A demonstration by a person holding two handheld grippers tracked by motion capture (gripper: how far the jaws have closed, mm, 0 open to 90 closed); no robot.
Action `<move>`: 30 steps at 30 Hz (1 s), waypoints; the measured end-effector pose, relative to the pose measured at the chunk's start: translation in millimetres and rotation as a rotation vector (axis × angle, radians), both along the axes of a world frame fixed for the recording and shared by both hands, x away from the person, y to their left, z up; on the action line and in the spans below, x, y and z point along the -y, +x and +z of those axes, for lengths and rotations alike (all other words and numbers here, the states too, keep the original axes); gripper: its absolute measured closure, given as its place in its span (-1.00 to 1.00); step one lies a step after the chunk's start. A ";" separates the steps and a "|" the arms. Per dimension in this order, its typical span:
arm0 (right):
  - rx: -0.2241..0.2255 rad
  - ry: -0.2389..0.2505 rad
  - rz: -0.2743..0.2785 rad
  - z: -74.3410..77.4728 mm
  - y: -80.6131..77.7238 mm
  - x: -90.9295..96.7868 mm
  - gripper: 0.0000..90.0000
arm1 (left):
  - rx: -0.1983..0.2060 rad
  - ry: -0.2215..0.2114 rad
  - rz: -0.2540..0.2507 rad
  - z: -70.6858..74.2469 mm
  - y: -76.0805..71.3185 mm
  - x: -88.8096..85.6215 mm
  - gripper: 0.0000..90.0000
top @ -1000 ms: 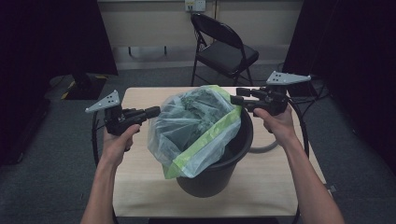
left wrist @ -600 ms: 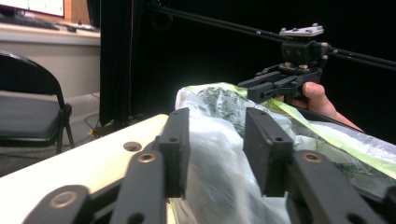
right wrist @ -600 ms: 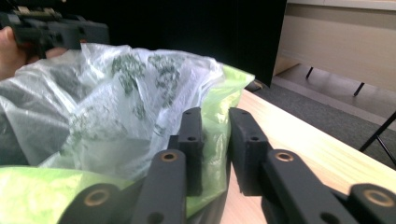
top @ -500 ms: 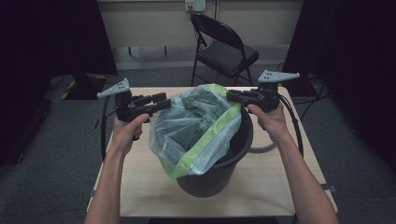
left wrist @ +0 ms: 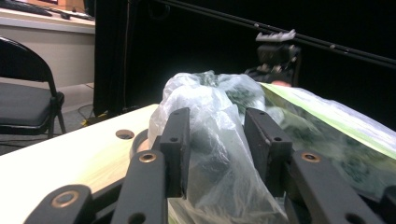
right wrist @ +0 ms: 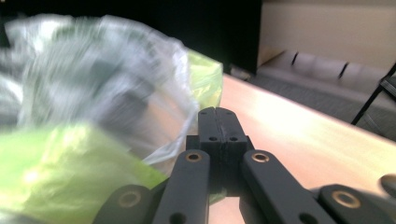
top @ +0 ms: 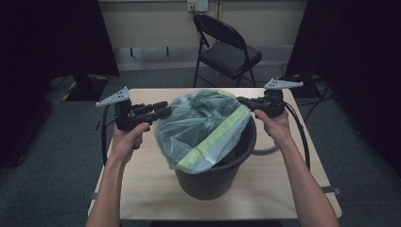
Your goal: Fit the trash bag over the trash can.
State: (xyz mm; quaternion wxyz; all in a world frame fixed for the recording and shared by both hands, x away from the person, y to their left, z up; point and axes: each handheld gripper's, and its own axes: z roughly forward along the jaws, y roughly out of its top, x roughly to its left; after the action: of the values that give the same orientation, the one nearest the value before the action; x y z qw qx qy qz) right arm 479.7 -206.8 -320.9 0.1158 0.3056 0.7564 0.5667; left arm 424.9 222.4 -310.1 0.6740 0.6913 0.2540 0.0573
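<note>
Table: a light wooden tabletop (top: 142, 189) carries the whole setup; a black folding chair (top: 227, 49) stands well behind it.

Bucket: a black round plastic bucket (top: 213, 175) sits near the middle of the table, its rim partly covered by the liner.

Bag: a clear crinkled plastic bin bag with a yellow-green band along its mouth (top: 203, 127) is bunched over the bucket, not yet spread around the rim; the band runs slantwise across the front.

Left gripper: the left gripper (left wrist: 218, 140) is held level at the bag's left side. Its jaws have just been closing and stand partway apart with a fold of film between them; the pads are not seen pressing on it.

Right gripper: the right gripper (right wrist: 218, 127) is held at the far right rim, jaws fully together. Whether film is pinched in them cannot be told.

Risk, slip: if the left jaws are pulled before film is clamped, the fold is likely to slide out.

Risk, tear: thin film could be torn by opposed pulling.

Risk, tip: the bucket could be dragged or tilted.
</note>
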 end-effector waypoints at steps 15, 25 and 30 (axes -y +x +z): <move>0.095 0.069 -0.064 26.3 -9.0 7.7 0.49 | -0.017 -0.025 -0.008 6.3 20.5 12.0 0.73; 0.138 0.050 -0.055 36.1 -24.6 2.3 0.29 | 0.023 0.017 -0.002 7.7 -6.9 6.4 1.00; 0.138 0.050 -0.053 39.1 -21.1 -1.7 0.23 | 0.048 0.035 -0.033 11.2 -21.7 10.7 0.86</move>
State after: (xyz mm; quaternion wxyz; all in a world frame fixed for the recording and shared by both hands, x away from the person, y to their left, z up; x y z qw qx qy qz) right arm 458.5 -205.1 -281.7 0.1751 0.2886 0.7240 0.6016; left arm 403.2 211.7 -298.9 0.6687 0.7055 0.2251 0.0673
